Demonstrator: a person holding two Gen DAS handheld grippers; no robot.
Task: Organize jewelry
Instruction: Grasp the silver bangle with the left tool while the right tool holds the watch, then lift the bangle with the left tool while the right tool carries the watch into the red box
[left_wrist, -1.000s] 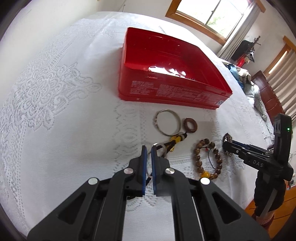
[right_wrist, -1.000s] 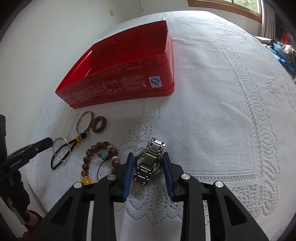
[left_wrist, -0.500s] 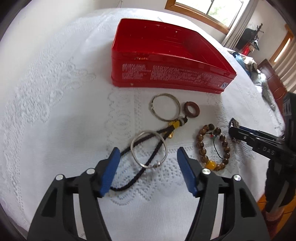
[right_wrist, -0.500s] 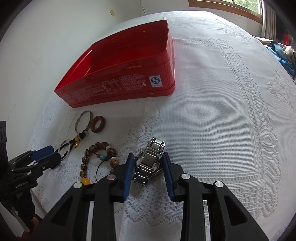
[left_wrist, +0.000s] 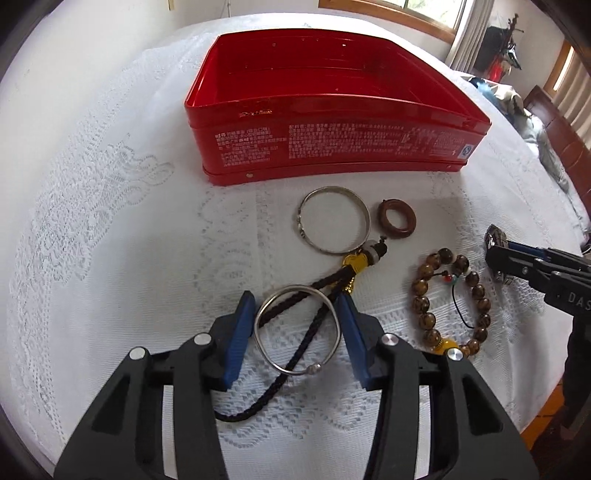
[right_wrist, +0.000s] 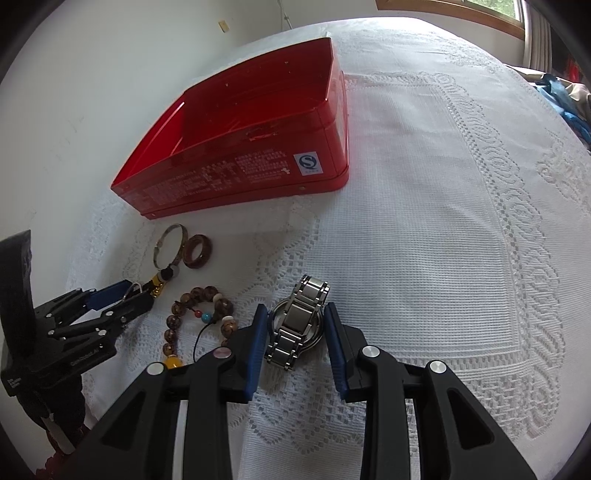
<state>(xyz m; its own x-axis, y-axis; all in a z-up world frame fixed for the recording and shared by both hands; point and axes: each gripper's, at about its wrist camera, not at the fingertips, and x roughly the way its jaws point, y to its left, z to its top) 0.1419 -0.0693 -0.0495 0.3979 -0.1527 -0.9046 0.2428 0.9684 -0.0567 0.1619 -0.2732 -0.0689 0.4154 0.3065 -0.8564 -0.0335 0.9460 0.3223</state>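
A: Left gripper (left_wrist: 295, 314) first. You have it spread around the thin ring (left_wrist: 297, 330), pads just beside the wire on both sides. A second ago it was pinched shut near that ring, then flung wide. Now it's narrowing again.

B: So a regrasp?

A: Looks like it, my guess. Nothing's lifted; ring lies flat on the black cord (left_wrist: 291, 332).

B: Right gripper (right_wrist: 295, 325)?

A: No change. Your pads hug the watch (right_wrist: 297, 325), can't tell if they're clamped on it. Watch sits on the cloth (right_wrist: 443, 258).

B: The rest?

A: Beads (left_wrist: 448, 301), bangle (left_wrist: 332, 219), brown ring (left_wrist: 397, 221) all outside the tin (left_wrist: 332, 122). Tin looks empty. Sorting hasn't started.
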